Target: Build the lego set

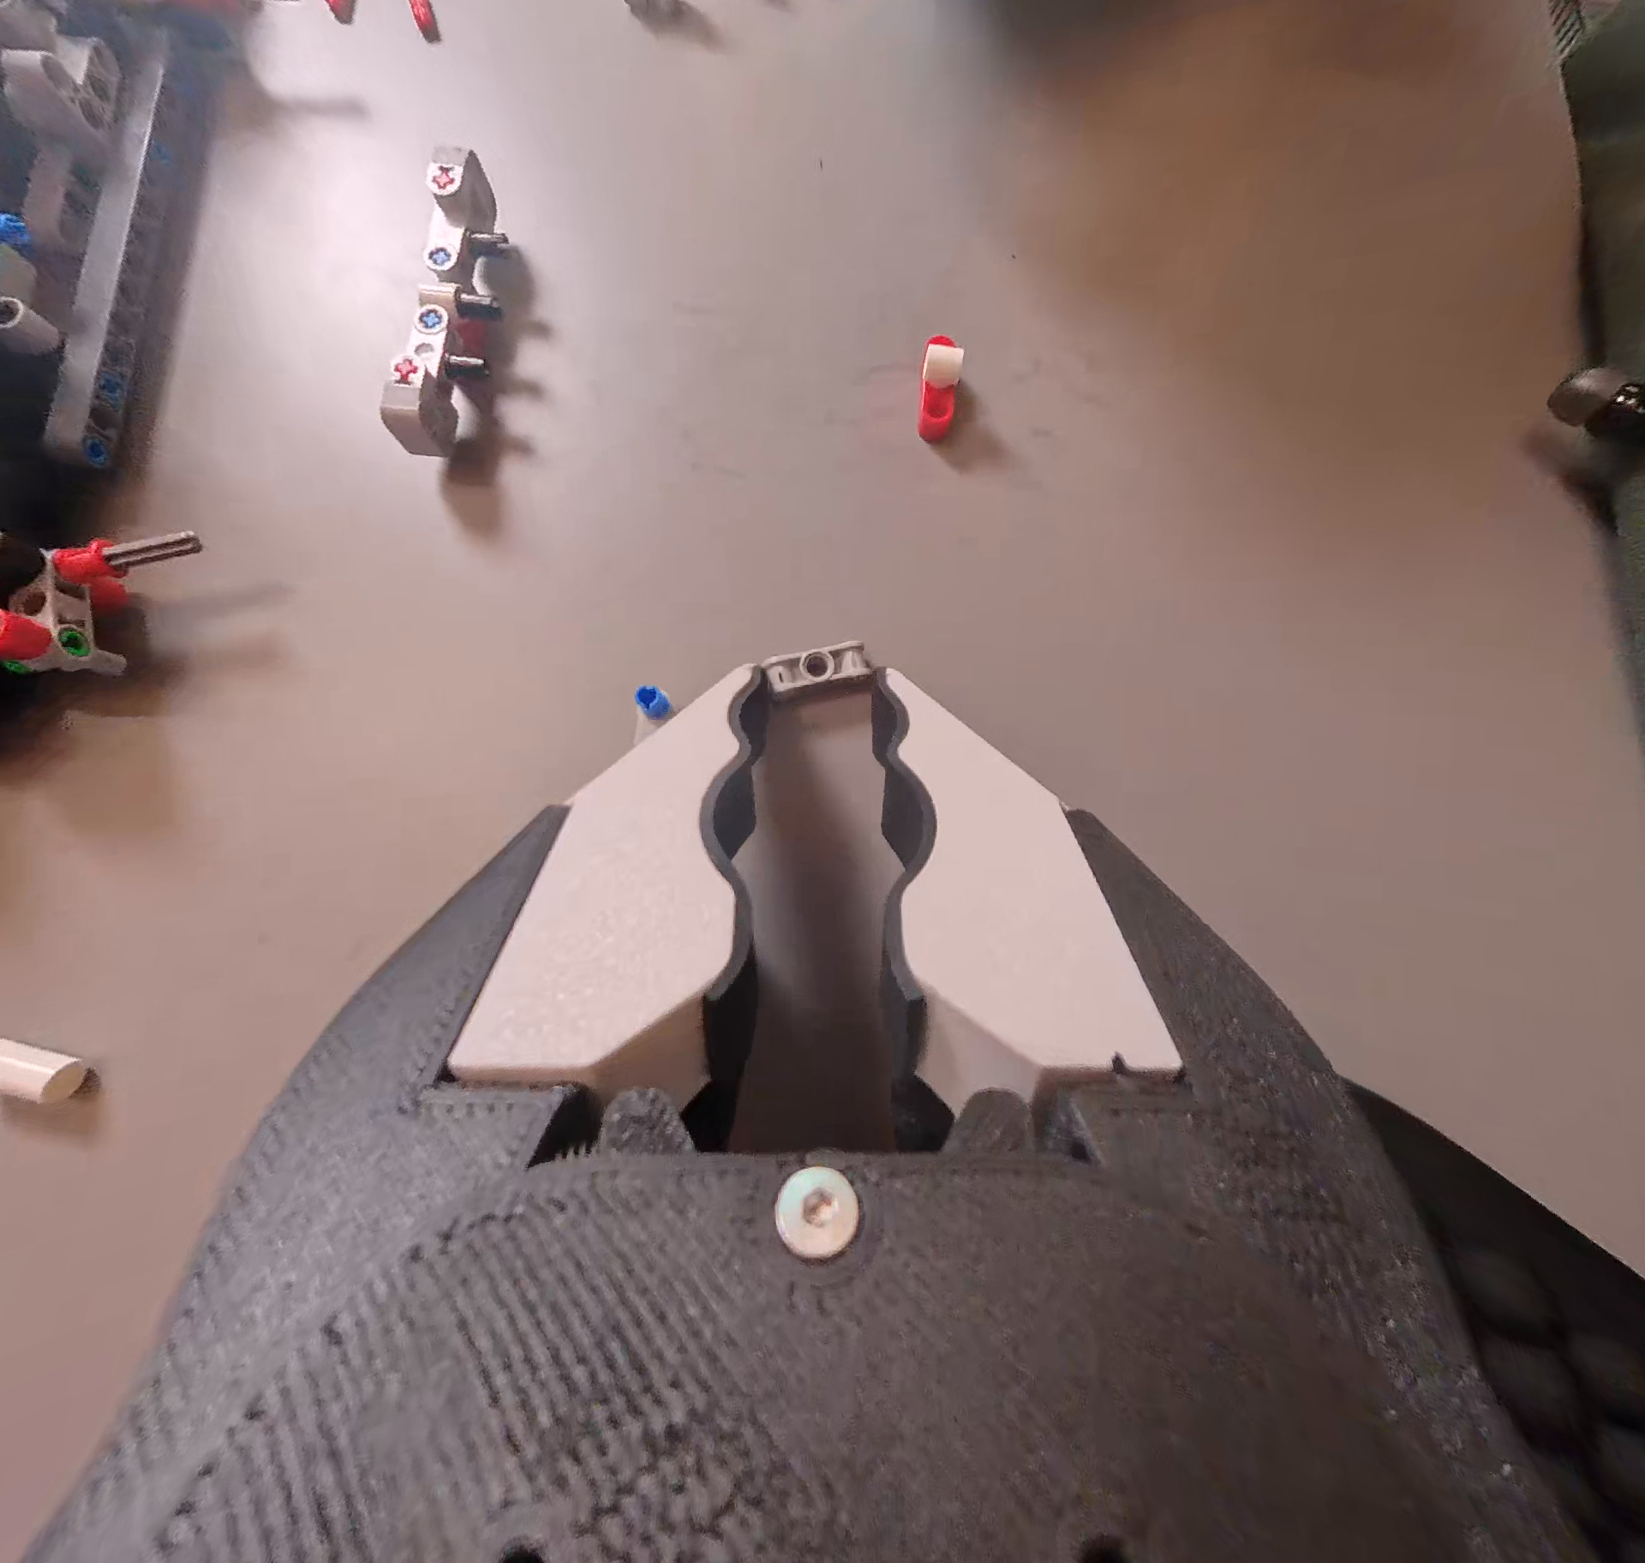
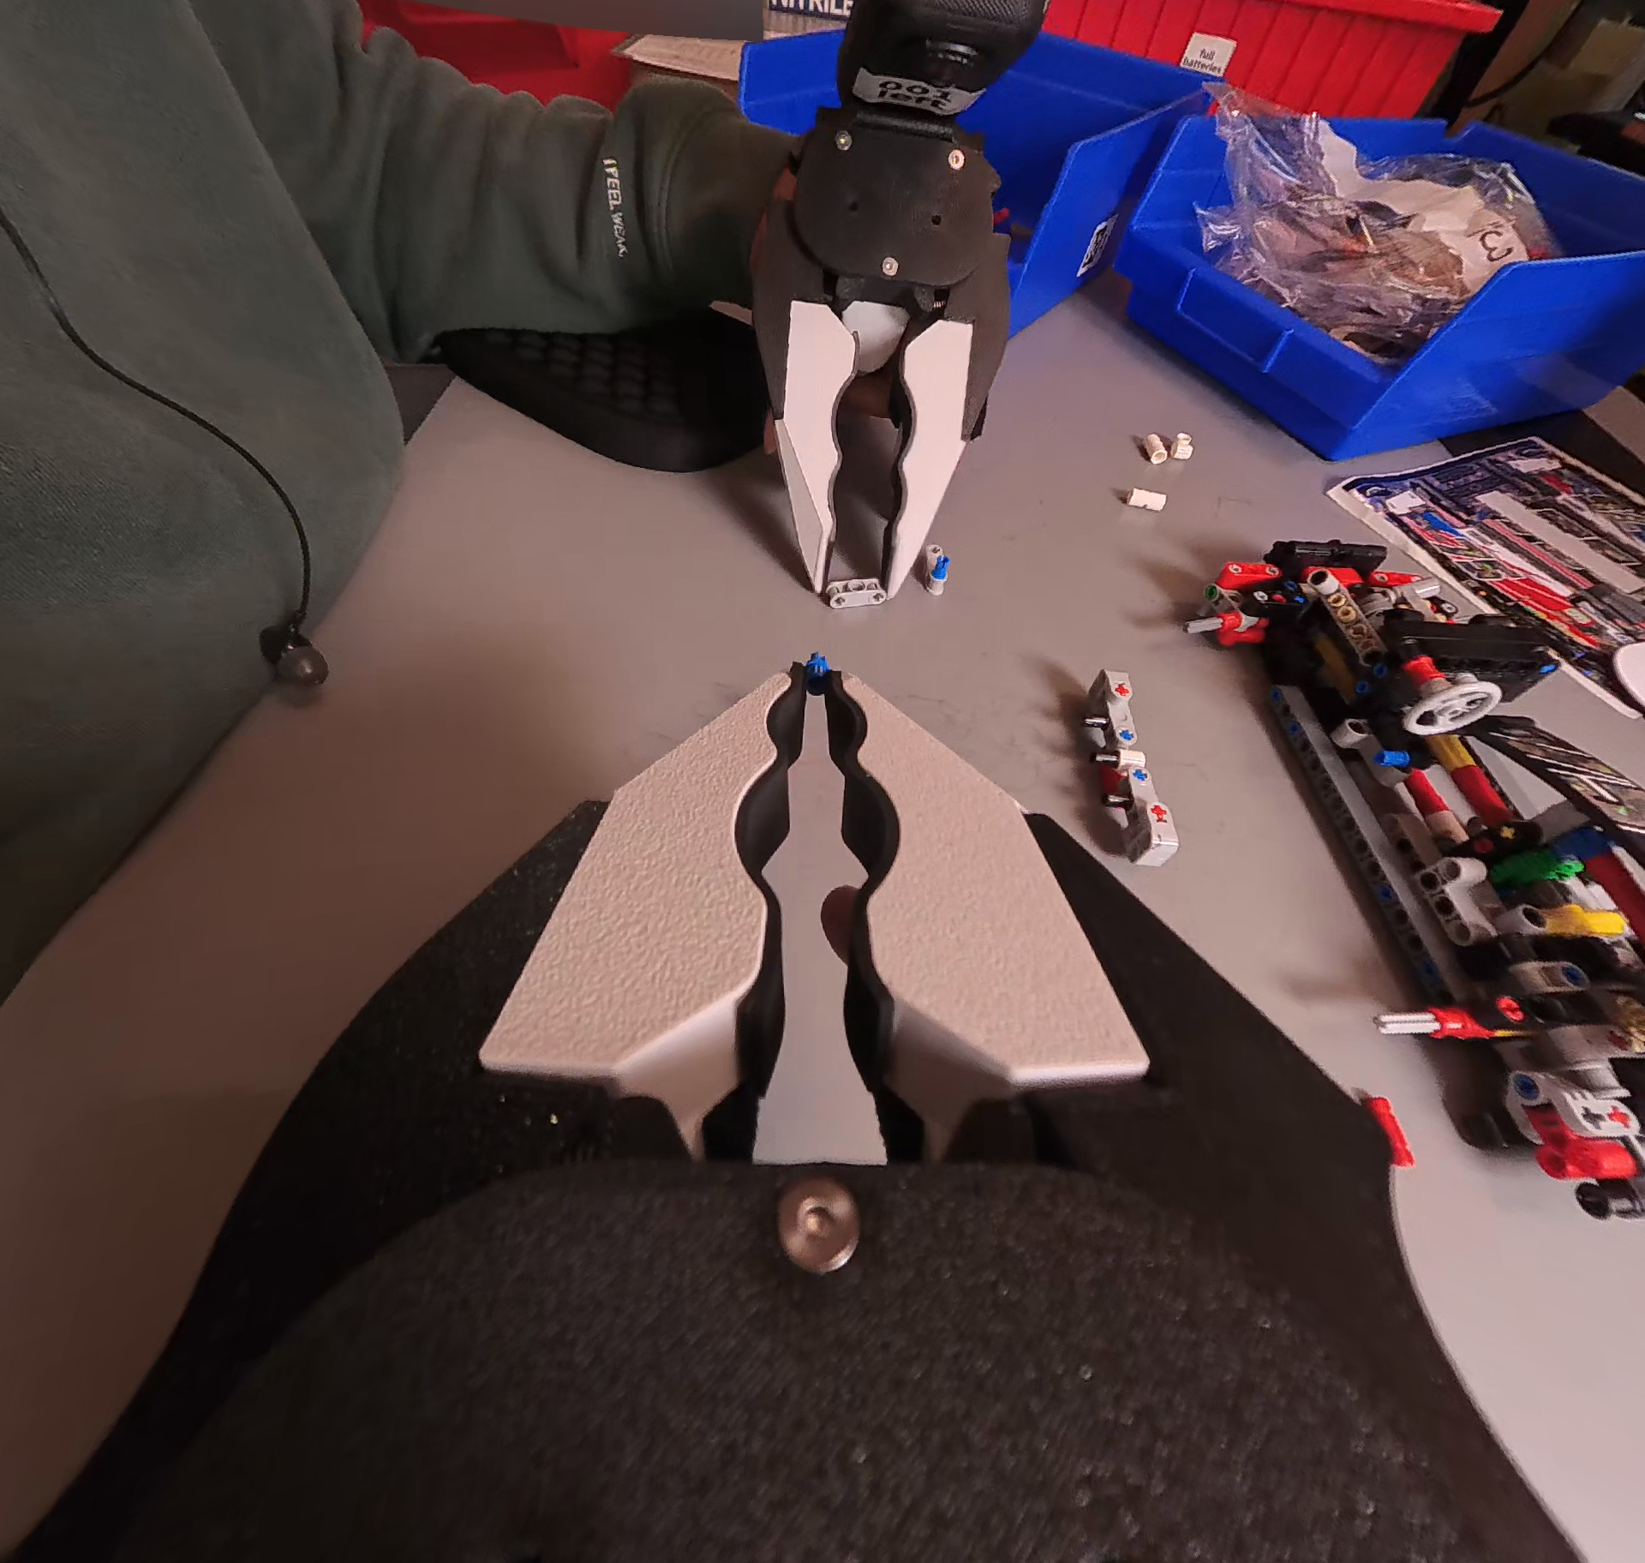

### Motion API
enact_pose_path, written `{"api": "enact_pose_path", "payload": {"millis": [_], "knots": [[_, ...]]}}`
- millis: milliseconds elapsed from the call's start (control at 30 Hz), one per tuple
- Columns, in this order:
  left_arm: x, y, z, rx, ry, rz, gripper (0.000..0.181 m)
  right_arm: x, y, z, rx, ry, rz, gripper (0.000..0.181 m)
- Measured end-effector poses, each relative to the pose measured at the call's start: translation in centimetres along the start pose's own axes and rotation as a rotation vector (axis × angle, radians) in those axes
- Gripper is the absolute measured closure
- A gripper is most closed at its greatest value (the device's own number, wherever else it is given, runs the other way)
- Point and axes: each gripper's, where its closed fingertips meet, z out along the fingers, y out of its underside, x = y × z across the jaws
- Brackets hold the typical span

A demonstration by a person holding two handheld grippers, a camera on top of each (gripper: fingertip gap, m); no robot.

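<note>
Nearest in the right wrist view, the right gripper (image 2: 816, 680) is pinched nearly closed on a small blue pin (image 2: 815, 664), which stands out just past its tips. Straight ahead of it, tips pointing back toward it, the left gripper (image 2: 856, 587) clamps a short grey beam (image 2: 856, 594) held crosswise, its long axis running side to side between the jaws and its holes facing the right gripper. So the pin lies in line with the beam and a short gap apart; my judgement is that the coming move is pushing the pin forward into one of those holes, with the right gripper doing the travelling. In the left wrist view the same grey beam (image 1: 815, 667) sits at the left gripper (image 1: 815, 674) tips, low over the grey table (image 1: 1157, 719).

Just beside the left gripper's tips a small white-and-blue piece (image 2: 935, 578) stands on the table. Farther right lie a grey sub-assembly with black pins (image 2: 1129, 777) and the long, partly built model (image 2: 1460, 817), with a printed instruction sheet (image 2: 1513, 523) beyond. At the back stand blue bins (image 2: 1335, 381), one holding plastic bags, and a red bin (image 2: 1291, 16). Writing shows on a box, a sleeve and some tags; I leave it unread
</note>
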Motion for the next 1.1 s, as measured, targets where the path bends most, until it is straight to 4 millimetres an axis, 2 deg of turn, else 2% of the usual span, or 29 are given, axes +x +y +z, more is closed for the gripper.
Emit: {"api": "enact_pose_path", "payload": {"millis": [133, 267, 500, 633, 700, 767, 867, 967, 1100], "knots": [[0.3, -0.4, 0.3, 0.001, -0.010, 0.023, 0.160, 0.2, 0.3, 0.1, -0.013, 0.013, -0.001, 0.178], [0.5, -1.9, 0.5, 0.064, -0.025, 0.039, 0.160, 0.4, 0.4, 0.0, -0.018, 0.029, -0.003, 0.178], [0.9, -3.1, 2.7, 0.028, -0.093, 0.056, 0.160, 1.4, 1.4, -0.2, -0.055, 0.074, 0.010, 0.178], [3.0, -2.1, 1.9, -0.011, 0.058, 0.021, 0.151, 1.8, 1.5, -0.4, -0.059, 0.093, 0.009, 0.178], [4.1, -1.8, 0.9, 0.006, 0.146, 0.006, 0.159, 1.9, 1.5, -0.5, -0.060, 0.100, 0.007, 0.178], [3.8, -2.5, 0.1, 0.067, 0.141, -0.005, 0.169, 2.0, 1.6, -0.5, -0.060, 0.100, 0.008, 0.178], [2.3, -3.0, 0.6, 0.085, 0.066, -0.045, 0.174, 2.0, 1.7, -0.4, -0.068, 0.099, 0.006, 0.178], [1.7, -2.9, 1.7, 0.050, 0.045, -0.122, 0.172, 1.9, 1.7, -0.5, -0.070, 0.102, -0.002, 0.178], [1.8, -3.3, 2.1, 0.049, 0.061, -0.225, 0.162, 1.9, 1.5, -0.6, -0.065, 0.106, -0.004, 0.178]]}}
